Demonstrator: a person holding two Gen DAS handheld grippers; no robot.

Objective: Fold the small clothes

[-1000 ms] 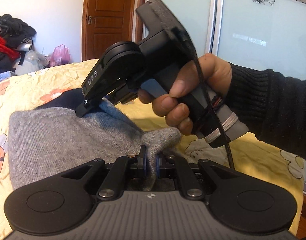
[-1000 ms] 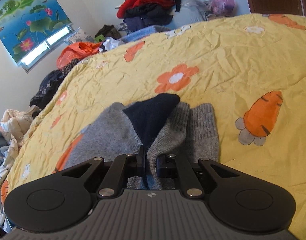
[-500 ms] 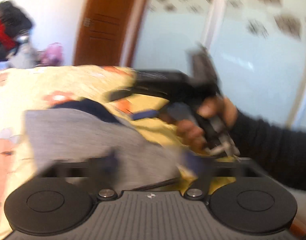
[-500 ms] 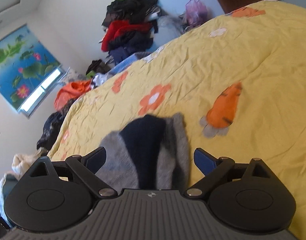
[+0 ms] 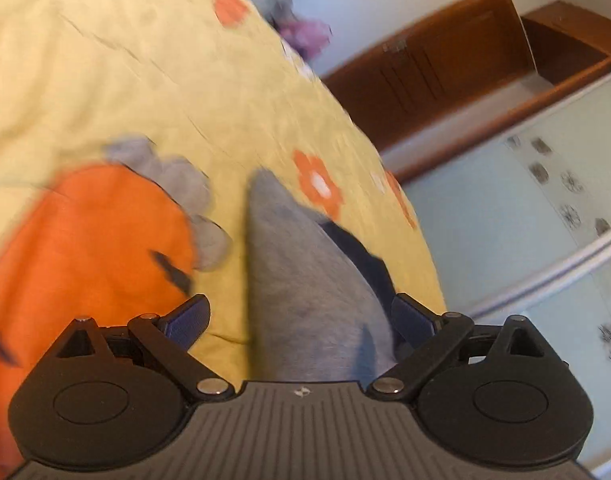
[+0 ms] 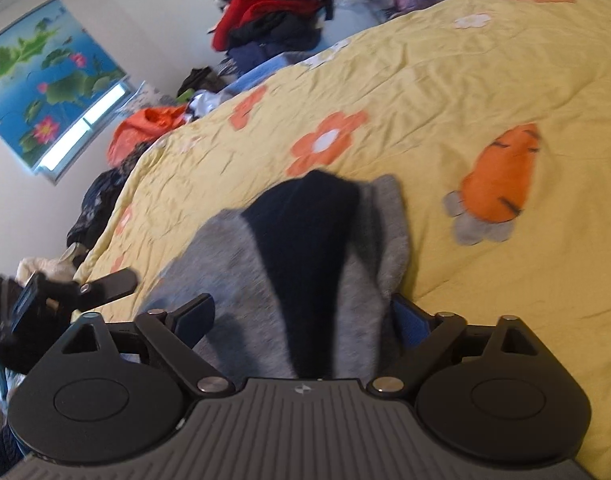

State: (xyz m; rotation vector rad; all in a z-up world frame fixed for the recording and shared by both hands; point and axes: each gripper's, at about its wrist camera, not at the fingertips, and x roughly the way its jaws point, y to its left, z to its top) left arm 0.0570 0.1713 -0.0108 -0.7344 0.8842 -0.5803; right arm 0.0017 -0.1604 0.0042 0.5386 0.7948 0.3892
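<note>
Across both views lies the bed's yellow quilt, printed w/ orange flowers and carrots, wrinkled. On it, near the edge closest to the cameras, sits the folded grey garment w/ a dark navy panel down its middle. Right wrist view shows it whole-ish: grey both sides of the navy, one grey cuff-like edge at the far right. Left wrist view is blurred and sees it side-on: mostly grey, only a sliver of navy on the far side.

Only the right view has the clothes pile against the far wall, the lotus-print blind and more heaped clothing along the bed's far edge. Only the left view has the brown wooden door and the frosted flower-pattern panels.

Right gripper: jaws wide apart, garment between them but not pinched. Left gripper: jaws also spread, over the garment's near end, gripping nothing. Right view also catches the left gripper at lower left, beside the garment.
</note>
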